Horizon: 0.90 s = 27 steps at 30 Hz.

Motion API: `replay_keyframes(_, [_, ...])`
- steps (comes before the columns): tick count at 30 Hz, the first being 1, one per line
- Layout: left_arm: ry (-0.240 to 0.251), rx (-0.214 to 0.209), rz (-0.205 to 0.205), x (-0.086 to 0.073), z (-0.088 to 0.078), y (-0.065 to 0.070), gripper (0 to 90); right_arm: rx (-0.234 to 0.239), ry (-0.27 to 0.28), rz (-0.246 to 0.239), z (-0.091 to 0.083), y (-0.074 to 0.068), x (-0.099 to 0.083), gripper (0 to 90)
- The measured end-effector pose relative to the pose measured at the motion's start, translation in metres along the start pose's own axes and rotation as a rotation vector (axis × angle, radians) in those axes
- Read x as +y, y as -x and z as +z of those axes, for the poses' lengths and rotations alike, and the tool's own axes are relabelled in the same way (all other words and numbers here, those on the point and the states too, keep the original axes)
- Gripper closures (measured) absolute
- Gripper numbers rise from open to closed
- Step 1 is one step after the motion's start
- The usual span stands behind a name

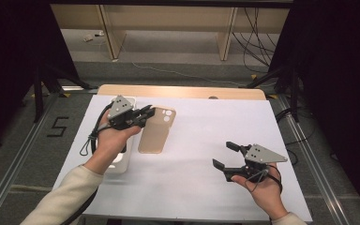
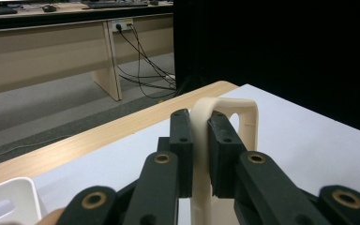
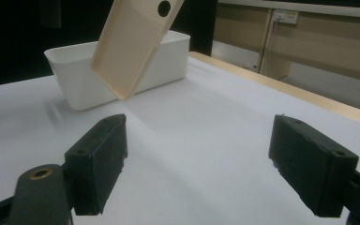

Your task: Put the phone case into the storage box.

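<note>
left gripper [image 1: 143, 116]: jaws clenched on the long edge of the phone case [image 1: 155, 131], pinch near its camera-hole end
phone case: beige, soft-looking, lifted off the bench [image 1: 206, 140]; hangs tilted, low end just in front of the white bin [image 3: 75, 89], seen from the right gripper view
right gripper [image 1: 225, 155]: jaws released, wide apart, nothing between them, well apart from the case
white bin: left side of the bench, partly under the left hand [image 1: 110, 140]
risk 1: case slips or swings out of the jaws (thin edge grip, most of the case hangs free)
risk 2: case bends under the squeeze, since it looks flexible
risk 3: low end catches the bin wall if carried over it too low, twisting the case in the grip
</note>
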<state>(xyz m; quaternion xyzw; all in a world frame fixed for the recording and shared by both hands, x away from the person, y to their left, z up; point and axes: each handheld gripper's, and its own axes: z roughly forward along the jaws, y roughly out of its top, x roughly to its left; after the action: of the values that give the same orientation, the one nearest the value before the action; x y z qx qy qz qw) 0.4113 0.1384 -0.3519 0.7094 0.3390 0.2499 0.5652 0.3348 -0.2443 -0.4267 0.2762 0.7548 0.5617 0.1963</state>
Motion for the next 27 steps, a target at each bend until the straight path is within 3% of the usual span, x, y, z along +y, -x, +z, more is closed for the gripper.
replay_keyframes(3, [0.001,0.003,-0.004,0.0005,-0.0009,-0.0009,81.9,-0.004,0.001,0.002,-0.0002,0.0001,-0.001,21.0])
replay_keyframes(4, [0.002,0.003,-0.003,0.0007,-0.0011,-0.0014,82.0,-0.016,0.024,-0.016,0.0009,0.0011,-0.0016,21.0])
replay_keyframes(8, [0.006,0.008,-0.006,0.002,-0.0021,-0.0034,82.0,-0.009,0.012,-0.018,-0.0006,0.0017,-0.0015,21.0])
replay_keyframes(10, [0.008,0.008,-0.005,0.0028,-0.0026,-0.0041,82.0,-0.002,0.002,0.005,-0.0013,0.0004,-0.0018,21.0])
replay_keyframes(12, [0.009,0.01,-0.006,0.0036,-0.0034,-0.0048,82.0,-0.014,0.016,-0.019,-0.0012,0.0019,-0.0019,21.0])
replay_keyframes(21, [0.014,0.019,-0.005,0.0048,-0.0052,-0.0074,81.9,-0.023,0.015,-0.019,-0.0025,0.0023,-0.0027,21.0])
replay_keyframes(23, [0.013,0.02,-0.006,0.0045,-0.0054,-0.0079,82.0,-0.004,0.016,0.011,-0.0018,0.0011,-0.0036,21.1])
replay_keyframes(24, [0.013,0.021,-0.006,0.0044,-0.0054,-0.0082,81.9,-0.016,0.028,-0.014,-0.0015,0.0028,-0.0035,21.1])
replay_keyframes(27, [0.015,0.026,-0.004,0.0045,-0.0058,-0.0097,81.9,-0.024,0.013,-0.021,-0.0029,0.0037,-0.0037,21.1])
